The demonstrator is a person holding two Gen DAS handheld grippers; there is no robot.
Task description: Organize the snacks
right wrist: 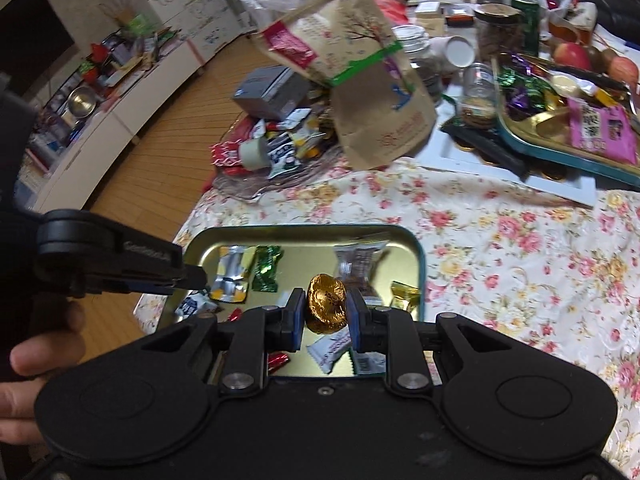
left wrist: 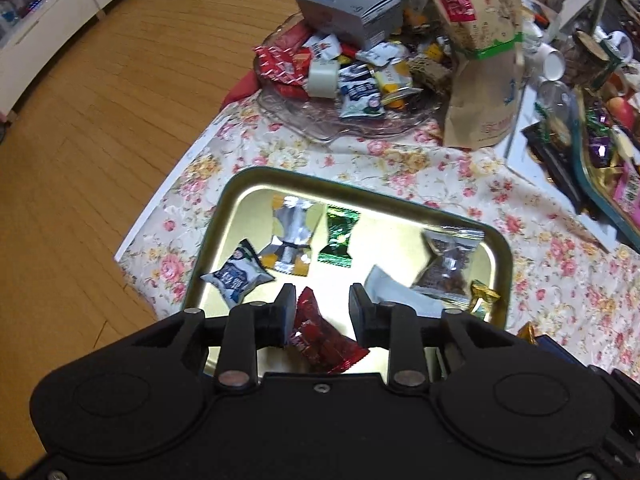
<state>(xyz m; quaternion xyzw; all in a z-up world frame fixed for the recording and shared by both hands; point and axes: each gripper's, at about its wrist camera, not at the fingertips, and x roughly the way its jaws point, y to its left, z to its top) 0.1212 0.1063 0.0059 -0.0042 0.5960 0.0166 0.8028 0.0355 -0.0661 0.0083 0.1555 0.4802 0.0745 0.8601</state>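
Over the gold tray (left wrist: 500,256), the left claw (left wrist: 322,300) stands parted, a red candy (left wrist: 316,334) loose between its fingers. The right claw (right wrist: 323,304) above the tray pinches a gold-wrapped chocolate (right wrist: 326,302).

Two wrist views, steeply down, close over the shared gold tray (left wrist: 224,216) (right wrist: 416,256).

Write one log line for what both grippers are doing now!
left hand-held gripper: open, red wrapped candy between | right hand-held gripper: grips gold foil candy | over green-rimmed tin tray

A floral tablecloth (left wrist: 460,184) covers the table beside a wooden floor (left wrist: 120,100).
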